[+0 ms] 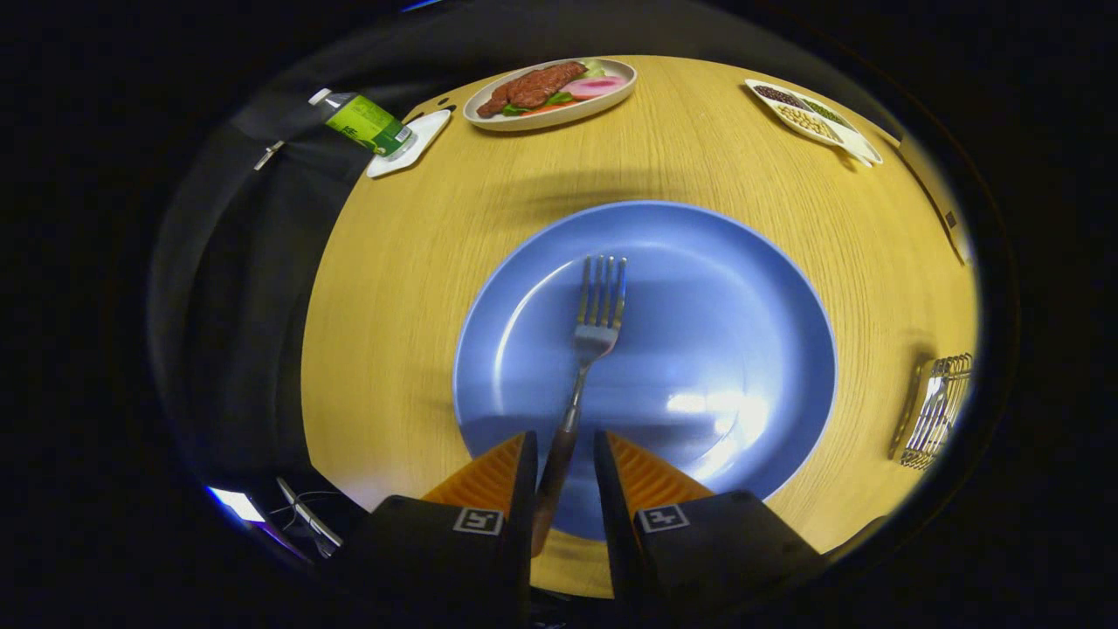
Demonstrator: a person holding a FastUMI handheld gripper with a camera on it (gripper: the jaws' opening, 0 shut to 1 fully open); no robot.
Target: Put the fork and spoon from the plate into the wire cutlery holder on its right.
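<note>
Gripper view has the gripper [563, 454] narrowed around the handle of the fork [594, 323], though contact is unclear, its long axis running straight ahead over the blue plate [742, 288], with the wire cutlery holder [936, 411] well off to the right.

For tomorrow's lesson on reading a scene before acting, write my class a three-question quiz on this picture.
1. True or false: the fork's tines point toward the fingers.
2. What lies between the fingers? A: the tines. B: the fork's handle. C: a spoon.
3. Fill in: the holder stands to the ___ of the plate.

Key: 1 false, the tines point away. 2 B, with the fingers open on either side. 3 right.
</note>
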